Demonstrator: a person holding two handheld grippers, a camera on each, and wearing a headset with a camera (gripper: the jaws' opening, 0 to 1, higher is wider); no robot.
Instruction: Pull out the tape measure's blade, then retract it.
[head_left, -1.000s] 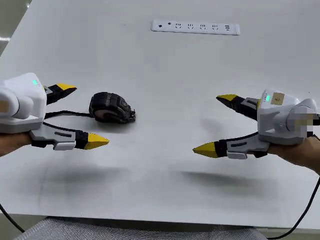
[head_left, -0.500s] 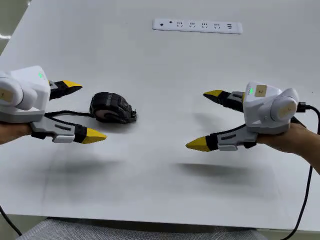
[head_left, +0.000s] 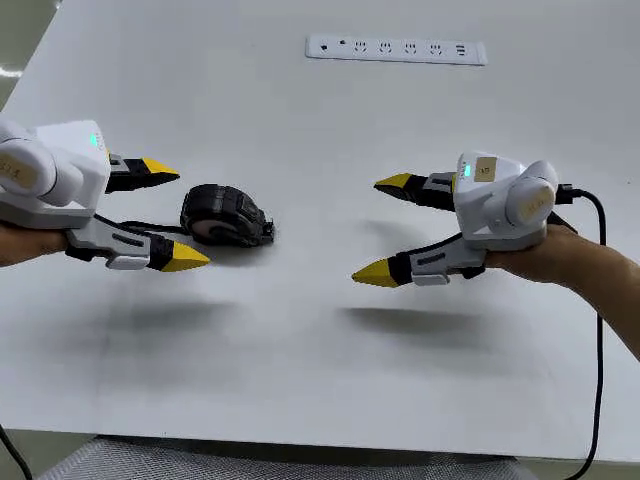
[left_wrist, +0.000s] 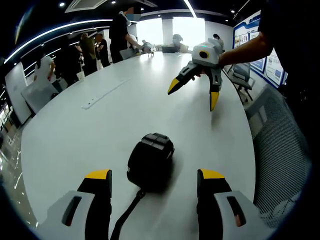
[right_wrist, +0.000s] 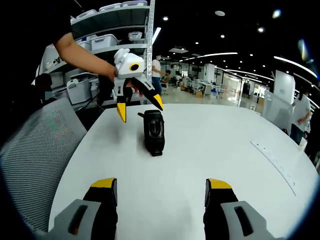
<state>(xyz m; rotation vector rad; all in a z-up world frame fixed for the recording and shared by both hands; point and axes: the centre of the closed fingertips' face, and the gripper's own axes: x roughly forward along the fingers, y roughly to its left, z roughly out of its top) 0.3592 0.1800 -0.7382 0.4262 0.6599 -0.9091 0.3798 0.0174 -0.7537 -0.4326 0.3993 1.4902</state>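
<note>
Far left: the left tongs (head_left: 177, 212), held in a hand, jaws spread wide, gripping nothing, hovering off the white table (head_left: 300, 350). Just ahead of their yellow tips, lined up with the gap between them and apart from both: the black tape measure (head_left: 222, 215), resting on the table. From its case, a black strap (head_left: 140, 227) trailing back between the left jaws. In the left gripper view, the same case just past the tips, midway between them, with the right tongs well beyond it.

Farther right, well apart from the tape measure: the right tongs (head_left: 380, 228), in the other hand, likewise spread wide and empty, off the table, tips aimed back toward the left tongs. In the right gripper view, tape measure far ahead of the right jaws, just beside the left tips.

Beyond both tongs, a white power strip (head_left: 396, 50) flat on the table.
</note>
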